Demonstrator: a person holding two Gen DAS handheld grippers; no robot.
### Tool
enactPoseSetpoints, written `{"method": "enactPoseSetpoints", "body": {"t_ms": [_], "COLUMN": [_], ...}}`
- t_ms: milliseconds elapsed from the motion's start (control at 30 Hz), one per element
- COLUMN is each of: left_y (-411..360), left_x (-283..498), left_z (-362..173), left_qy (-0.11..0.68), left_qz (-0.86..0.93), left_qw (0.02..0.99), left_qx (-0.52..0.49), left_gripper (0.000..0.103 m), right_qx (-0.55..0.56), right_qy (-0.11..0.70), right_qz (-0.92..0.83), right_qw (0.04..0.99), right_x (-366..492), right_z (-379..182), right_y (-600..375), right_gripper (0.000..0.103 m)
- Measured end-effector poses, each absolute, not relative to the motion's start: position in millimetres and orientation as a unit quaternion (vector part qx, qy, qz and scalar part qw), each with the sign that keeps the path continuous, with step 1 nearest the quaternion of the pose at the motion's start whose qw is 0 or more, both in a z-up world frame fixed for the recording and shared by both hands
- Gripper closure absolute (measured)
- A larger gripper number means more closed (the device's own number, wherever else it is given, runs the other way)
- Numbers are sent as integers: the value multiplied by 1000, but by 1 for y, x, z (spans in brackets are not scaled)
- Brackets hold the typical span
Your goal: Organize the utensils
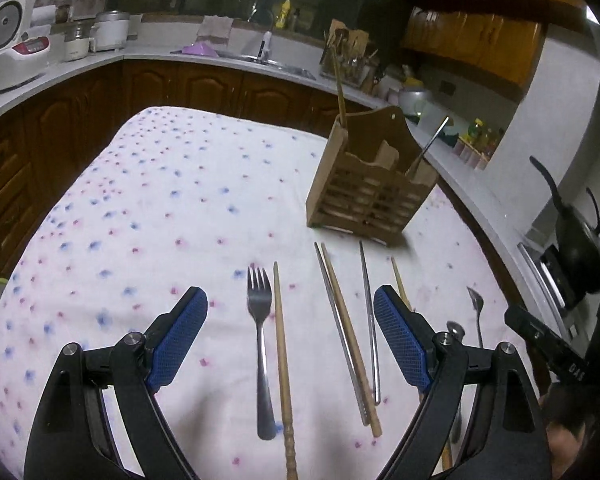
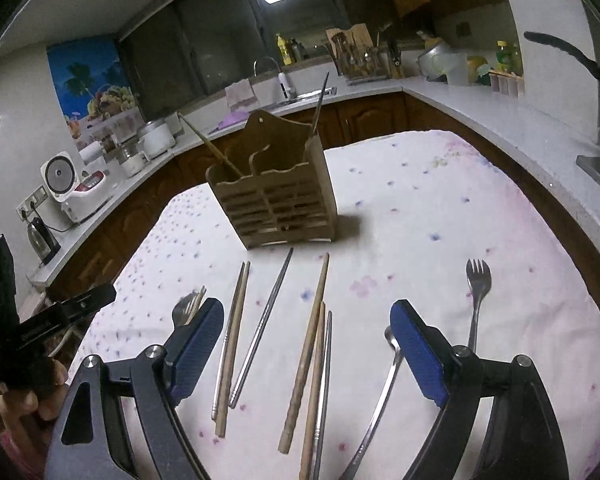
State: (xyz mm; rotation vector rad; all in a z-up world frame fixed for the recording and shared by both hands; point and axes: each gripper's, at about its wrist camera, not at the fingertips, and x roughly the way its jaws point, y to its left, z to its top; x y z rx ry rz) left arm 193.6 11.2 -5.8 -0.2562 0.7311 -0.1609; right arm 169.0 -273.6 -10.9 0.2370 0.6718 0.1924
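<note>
A desk under a white cloth (image 1: 160,200) with blue and pink dots carries a slatted wooden utensil holder (image 1: 370,196), standing upright, and before it, loose wooden chopsticks (image 1: 284,360), metal chopsticks (image 2: 262,332) and forks (image 1: 260,344).

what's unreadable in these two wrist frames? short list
- Wooden holder: compartment contents below the rim hidden by its slatted front, both views.
- Spoon: left wrist view, handle hidden behind the left gripper finger.
- Fork: right wrist view, mostly covered by the right gripper finger.
- Wooden chopstick: butt end cut off by the bottom edge, left wrist view.
- Counter items: too small and dim.
</note>
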Motion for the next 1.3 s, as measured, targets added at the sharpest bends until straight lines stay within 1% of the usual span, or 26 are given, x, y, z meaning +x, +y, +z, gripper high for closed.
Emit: {"method": "enactPoseSetpoints", "body": {"t_ms": [467,700,767,833,900,967,1000,1033,1100,1133,1233,1300], "left_y": [-4,-7,-10,-13,-18,-23,-26,-29,-35,-37,-43,-48], "left_x": [226,243,250,259,269,279,283,291,301,308,325,335], "left_z": [-18,-25,-29,-35,-40,-45,-46,-50,-54,-57,-63,-68], "left_qy": [396,412,421,431,440,450,454,460,467,473,484,490], "left_qz": [-85,-83,-82,-82,-84,-88,-89,-92,-94,-93,-92,-92], "left_qw": [909,903,899,895,890,885,884,880,877,874,868,866], "left_qx": [-97,-90,-86,-82,-80,-76,-75,-72,-67,-65,-59,-49], "left_gripper": [16,17,18,23,27,32,35,35,37,40,46,48], "right_qx": [118,125,125,125,125,126,128,130,131,131,133,135], "right_qy": [357,365,370,380,393,406,415,425,433,438,447,454], "right_qz": [97,96,98,99,100,102,104,104,104,104,105,104], "right_qw": [921,918,915,911,906,899,895,890,886,883,878,875], "right_x": [194,210,217,226,238,250,256,264,274,280,293,301], "right_z": [-25,-29,-32,-36,-42,-48,-52,-56,-61,-64,-69,-73], "right_y": [-272,-275,-273,-271,-268,-267,-266,-266,-266,-265,-266,-267], "right_gripper": [17,19,21,28,33,41,48,54,61,64,68,70]}}
